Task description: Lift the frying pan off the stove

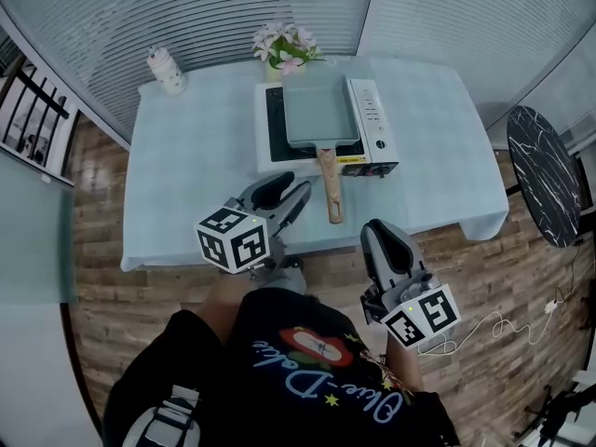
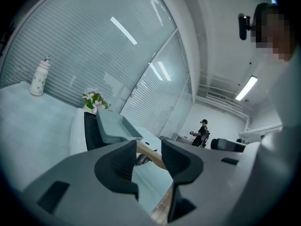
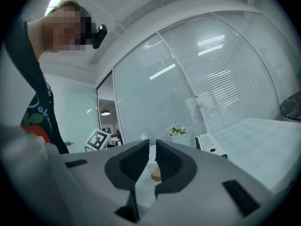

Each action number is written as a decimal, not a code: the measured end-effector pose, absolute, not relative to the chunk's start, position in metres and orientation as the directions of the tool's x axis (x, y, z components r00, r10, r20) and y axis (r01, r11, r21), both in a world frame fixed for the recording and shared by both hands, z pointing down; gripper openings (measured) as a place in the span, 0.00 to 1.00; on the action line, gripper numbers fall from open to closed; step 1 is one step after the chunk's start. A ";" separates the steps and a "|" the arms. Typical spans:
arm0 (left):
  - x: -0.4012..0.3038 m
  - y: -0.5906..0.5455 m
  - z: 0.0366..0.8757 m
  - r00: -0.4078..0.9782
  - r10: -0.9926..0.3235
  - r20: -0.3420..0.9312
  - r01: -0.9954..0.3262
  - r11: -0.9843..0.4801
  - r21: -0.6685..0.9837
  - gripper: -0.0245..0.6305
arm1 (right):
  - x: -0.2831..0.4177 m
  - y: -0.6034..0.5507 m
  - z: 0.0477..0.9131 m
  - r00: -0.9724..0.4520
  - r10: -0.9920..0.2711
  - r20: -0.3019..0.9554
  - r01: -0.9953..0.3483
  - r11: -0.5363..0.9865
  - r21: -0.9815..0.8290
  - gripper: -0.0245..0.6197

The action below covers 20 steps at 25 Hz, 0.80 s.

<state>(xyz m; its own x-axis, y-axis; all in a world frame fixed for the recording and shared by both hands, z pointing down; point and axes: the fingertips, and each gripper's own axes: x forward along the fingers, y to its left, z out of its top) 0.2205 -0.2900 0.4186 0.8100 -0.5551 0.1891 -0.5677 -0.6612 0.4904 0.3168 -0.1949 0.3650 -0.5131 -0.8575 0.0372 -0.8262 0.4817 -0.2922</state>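
- Between the jaws of the left gripper point(image 2: 148, 157) nothing is held; they stand apart, and the wooden handle point(image 1: 331, 189) shows through the gap, still beyond the pads
- Jaws of the right gripper point(image 3: 149, 150): nearly together, with only a narrow slit between the pads; nothing is gripped, and the handle's end shows far off through the slit
- Position of the grippers, head view: left one over the near edge of the bench point(image 1: 186, 184), just beside the handle's free end; right one off the bench edge, near the person's body
- Frying pan point(image 1: 321, 115): square, grey-green, seated flat on the stove point(image 1: 372, 124); its handle juts toward the person over the cloth
- Further objects: flowers point(image 1: 287, 47) behind the stove; a white bottle point(image 1: 168, 71) at the far left corner
- Step in hand, as judged: the approach, with no lift begun
- Next move calls for bringing the left jaws around the handle, closing firmly, then raising the pan level so that it clears the stove
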 end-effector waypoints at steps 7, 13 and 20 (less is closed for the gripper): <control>0.227 -0.312 0.447 0.839 -0.506 0.201 -0.499 -0.568 0.654 0.40 | 0.311 -0.224 0.388 -0.535 -0.841 0.082 -0.796 0.469 -0.381 0.16; 0.240 -0.327 0.455 0.862 -0.473 0.180 -0.443 -0.532 0.722 0.46 | 0.303 -0.244 0.407 -0.582 -0.802 0.132 -0.757 0.475 -0.448 0.23; 0.254 -0.333 0.465 0.891 -0.430 0.145 -0.352 -0.456 0.818 0.47 | 0.299 -0.260 0.430 -0.606 -0.777 0.171 -0.725 0.451 -0.520 0.29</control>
